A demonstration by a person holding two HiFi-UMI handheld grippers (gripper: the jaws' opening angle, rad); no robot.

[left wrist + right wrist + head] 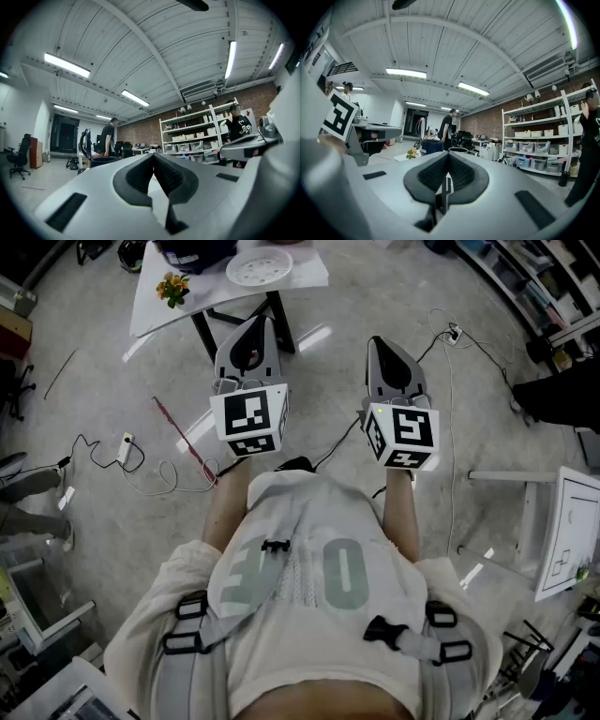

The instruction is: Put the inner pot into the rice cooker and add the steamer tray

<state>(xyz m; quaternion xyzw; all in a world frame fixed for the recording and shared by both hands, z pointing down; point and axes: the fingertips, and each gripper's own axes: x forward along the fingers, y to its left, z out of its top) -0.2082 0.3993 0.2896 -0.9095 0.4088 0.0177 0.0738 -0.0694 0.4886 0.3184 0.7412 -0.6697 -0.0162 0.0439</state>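
Observation:
I hold both grippers level in front of my chest, some way back from the table (150, 306). My left gripper (251, 324) is shut and empty; in its own view the jaw tips (153, 155) meet. The right gripper (378, 341) is also shut with nothing in it (448, 154). On the table lies a round white perforated tray (260, 268). In the right gripper view a dark blue rice cooker (431, 146) stands with its lid up, and a dark round pot (458, 150) sits to its right.
A small bunch of yellow flowers (172, 287) lies on the table's white cloth. Cables and a power strip (125, 448) trail over the floor. A person (446, 125) stands beyond the table. Shelves with bins (536, 150) line the brick wall. A white stand (562, 531) is at my right.

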